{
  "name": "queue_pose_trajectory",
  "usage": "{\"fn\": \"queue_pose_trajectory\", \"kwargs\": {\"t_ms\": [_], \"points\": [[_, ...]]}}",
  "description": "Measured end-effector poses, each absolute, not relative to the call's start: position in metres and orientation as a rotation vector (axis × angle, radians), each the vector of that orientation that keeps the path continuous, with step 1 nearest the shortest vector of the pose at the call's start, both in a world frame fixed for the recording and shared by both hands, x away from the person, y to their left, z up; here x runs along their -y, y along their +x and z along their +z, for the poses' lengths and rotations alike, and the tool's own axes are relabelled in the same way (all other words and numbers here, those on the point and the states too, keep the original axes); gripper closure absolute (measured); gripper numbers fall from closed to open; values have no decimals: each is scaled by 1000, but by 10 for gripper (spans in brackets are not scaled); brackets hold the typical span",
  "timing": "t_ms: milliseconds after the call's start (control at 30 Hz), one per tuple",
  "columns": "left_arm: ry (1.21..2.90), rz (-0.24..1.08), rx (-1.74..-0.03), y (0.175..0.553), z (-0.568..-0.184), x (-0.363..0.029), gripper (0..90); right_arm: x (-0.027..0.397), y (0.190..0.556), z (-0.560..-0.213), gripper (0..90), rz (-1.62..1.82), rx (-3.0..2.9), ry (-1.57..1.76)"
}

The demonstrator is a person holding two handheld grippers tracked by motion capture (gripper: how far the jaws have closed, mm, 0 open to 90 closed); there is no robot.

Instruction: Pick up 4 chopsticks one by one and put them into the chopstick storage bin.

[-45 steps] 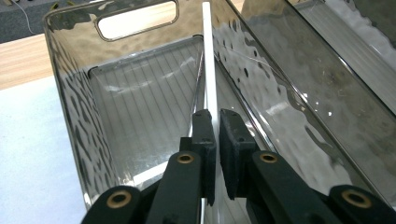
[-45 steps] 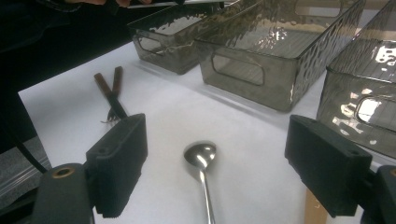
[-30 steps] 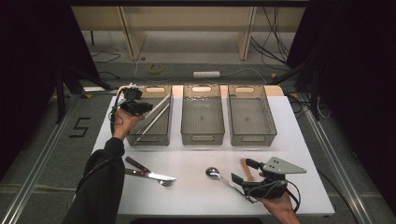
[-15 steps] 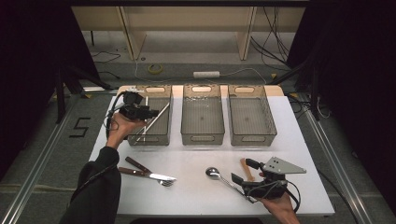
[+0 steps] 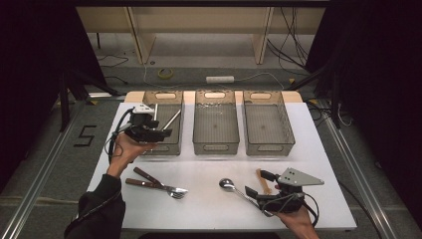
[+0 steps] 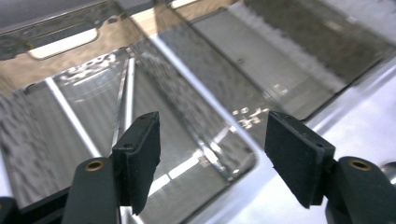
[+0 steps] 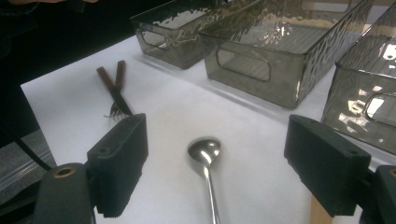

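The spoon (image 5: 239,191) lies at lower centre between the right gripper (image 7: 212,172)'s wide-open, empty jaws; it looks stiff, light and slick, best pinched along its thin handle. The left gripper (image 6: 210,158), jaws just opened and empty, hangs over the left bin (image 5: 175,144), which holds long metal utensils (image 5: 172,119). The other bins look empty.

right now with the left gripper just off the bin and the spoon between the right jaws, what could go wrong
The left gripper, its jaws just opened and empty, hangs over the left bin; drifting low could knock its rim. The right gripper stands open around the spoon; the thin handle might slip or skid when pinched flat on the table.
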State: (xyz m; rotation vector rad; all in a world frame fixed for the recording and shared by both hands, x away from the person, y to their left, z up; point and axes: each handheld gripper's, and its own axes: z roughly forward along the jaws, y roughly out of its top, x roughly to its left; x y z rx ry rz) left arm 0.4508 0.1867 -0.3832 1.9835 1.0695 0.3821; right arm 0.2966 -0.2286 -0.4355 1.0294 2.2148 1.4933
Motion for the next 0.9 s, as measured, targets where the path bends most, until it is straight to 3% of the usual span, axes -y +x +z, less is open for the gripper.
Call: {"fn": "queue_pose_trajectory", "kwargs": {"t_ms": [67,167,400,900], "points": [[1954,320,-1054,447,-384,-183,333,228,297,-436,236,1491,-2216,1027],[1985,334,-1022,439,-386,-177,318,229,297,-436,245,1476,-2225,1027],[1875,294,-991,420,-391,-176,295,227,298,-437,263,1454,-2259,1026],[1848,315,-941,389,-411,-181,243,221,302,-444,268,1362,-2356,1029]]}}
